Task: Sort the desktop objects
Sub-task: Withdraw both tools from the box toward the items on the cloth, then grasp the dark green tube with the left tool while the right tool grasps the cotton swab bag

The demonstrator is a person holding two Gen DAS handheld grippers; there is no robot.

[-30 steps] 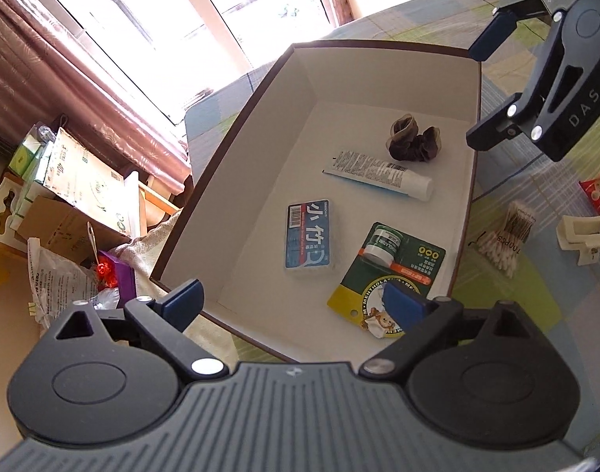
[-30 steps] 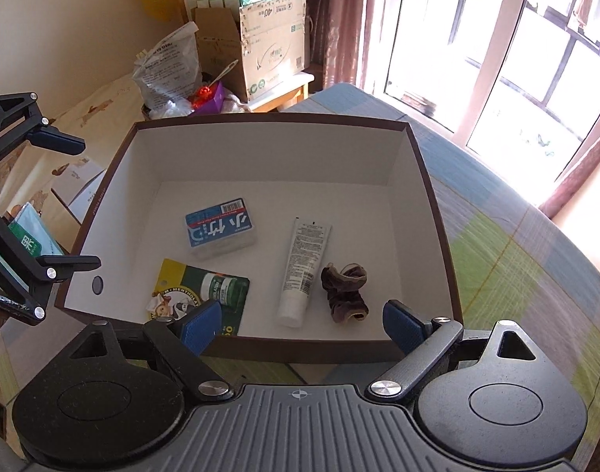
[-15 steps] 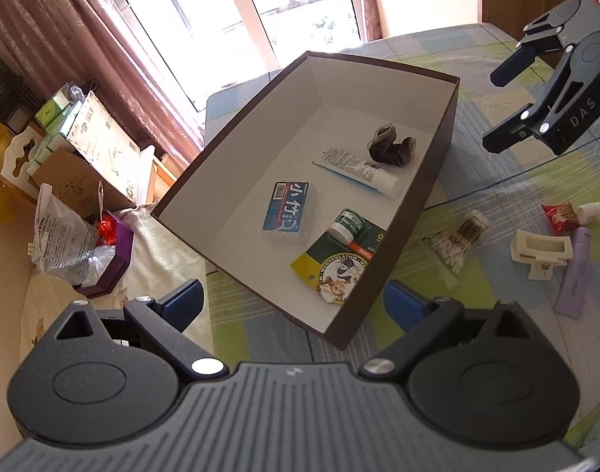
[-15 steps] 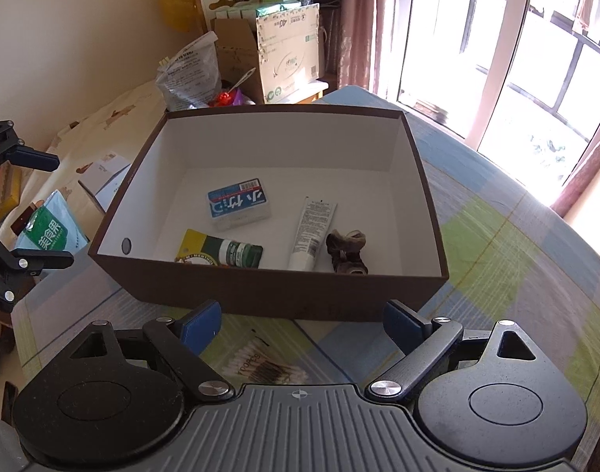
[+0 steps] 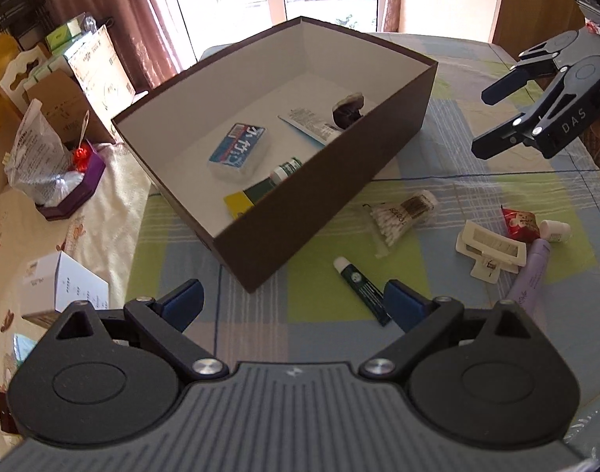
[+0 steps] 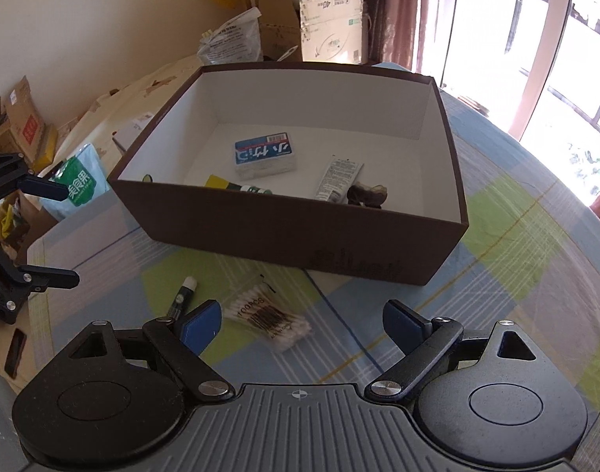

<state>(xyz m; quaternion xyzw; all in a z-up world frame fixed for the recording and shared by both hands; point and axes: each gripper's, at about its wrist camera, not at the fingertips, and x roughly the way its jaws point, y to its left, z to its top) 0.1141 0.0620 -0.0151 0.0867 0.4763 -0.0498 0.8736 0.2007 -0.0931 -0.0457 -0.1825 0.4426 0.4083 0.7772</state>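
Big brown box [image 5: 327,181] sits open on the checked table [image 5: 477,173], already holding a blue packet [image 5: 239,151], a white tube [image 5: 310,126] and a dark scrunchie [image 5: 347,108], so it looks like the collecting bin. Outside, just beside its wall, lie the cotton swabs [image 6: 266,316] and a small green tube [image 5: 361,289]. Left gripper [image 5: 292,301] and right gripper [image 6: 300,320] both hover spread wide, holding nothing, apparently lined up over those loose bits.
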